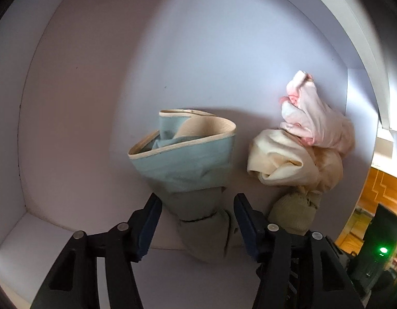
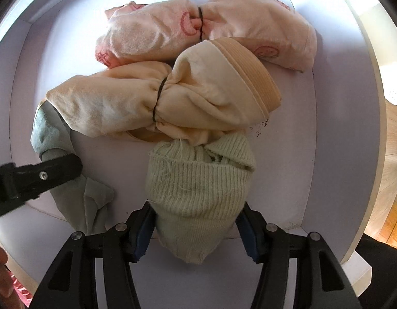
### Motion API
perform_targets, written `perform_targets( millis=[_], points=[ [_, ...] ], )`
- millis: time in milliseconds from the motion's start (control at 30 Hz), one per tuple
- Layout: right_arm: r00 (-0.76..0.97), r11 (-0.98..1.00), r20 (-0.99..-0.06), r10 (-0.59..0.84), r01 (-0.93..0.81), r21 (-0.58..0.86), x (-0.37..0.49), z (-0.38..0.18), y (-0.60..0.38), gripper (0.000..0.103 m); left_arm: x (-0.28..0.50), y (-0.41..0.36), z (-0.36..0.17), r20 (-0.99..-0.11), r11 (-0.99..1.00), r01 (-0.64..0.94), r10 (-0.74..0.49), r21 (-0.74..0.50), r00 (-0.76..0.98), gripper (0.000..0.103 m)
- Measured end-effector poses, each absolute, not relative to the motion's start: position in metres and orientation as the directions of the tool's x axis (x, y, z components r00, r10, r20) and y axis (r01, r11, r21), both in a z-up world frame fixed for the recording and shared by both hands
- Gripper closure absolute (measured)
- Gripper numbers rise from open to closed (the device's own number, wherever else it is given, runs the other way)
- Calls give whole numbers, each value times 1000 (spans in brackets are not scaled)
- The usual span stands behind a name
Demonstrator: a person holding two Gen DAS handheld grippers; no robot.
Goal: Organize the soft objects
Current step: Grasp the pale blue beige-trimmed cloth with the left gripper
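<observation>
The blue bundle (image 1: 188, 164) is standing in the white bin (image 1: 69, 103), at nine o'clock of the cream bundle (image 1: 278, 159). Soft and light, it is best pinched at its banded waist. The left gripper (image 1: 196, 221) is straddling it without pressing; the right gripper (image 2: 196, 229) is pinching the knit bundle (image 2: 198, 190).

No text or label can be read anywhere.

Container: white box (image 1: 77, 128), walls on the left and far sides.
Left gripper (image 1: 196, 206): jaws apart, flanking a grey-blue bundle (image 1: 190, 170); contact unclear.
Right of it: cream bundle (image 1: 283, 159), pink bundle (image 1: 317, 118) behind, knit item (image 1: 294, 213) in front.
</observation>
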State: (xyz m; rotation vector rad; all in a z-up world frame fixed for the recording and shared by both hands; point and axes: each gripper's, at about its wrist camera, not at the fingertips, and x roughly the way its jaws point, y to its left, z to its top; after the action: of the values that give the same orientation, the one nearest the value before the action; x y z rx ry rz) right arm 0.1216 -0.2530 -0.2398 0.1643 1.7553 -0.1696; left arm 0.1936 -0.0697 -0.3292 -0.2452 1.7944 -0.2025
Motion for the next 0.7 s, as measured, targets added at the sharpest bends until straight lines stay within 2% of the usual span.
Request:
perform_targets(
  millis=[100,333,533,700],
  points=[
    [-185,981,-983,13,194,-24,121,-239,-250,46,195,-75,-325,-946,968,29,-235,-248,-223,68],
    [-171,984,-985,7,179,-24,118,-234,-243,49,187,-61,-310,-985,975,190,-91,-119,-148,70],
    [-190,986,-982,6,163,-26,110,-228,-236,53,186,-50,-304,-993,977,193,-76,-93,-93,69],
    [-180,989,-984,-4,146,-31,102,-218,-226,54,187,-42,-302,-990,977,173,-112,-126,-90,70]
  ],
)
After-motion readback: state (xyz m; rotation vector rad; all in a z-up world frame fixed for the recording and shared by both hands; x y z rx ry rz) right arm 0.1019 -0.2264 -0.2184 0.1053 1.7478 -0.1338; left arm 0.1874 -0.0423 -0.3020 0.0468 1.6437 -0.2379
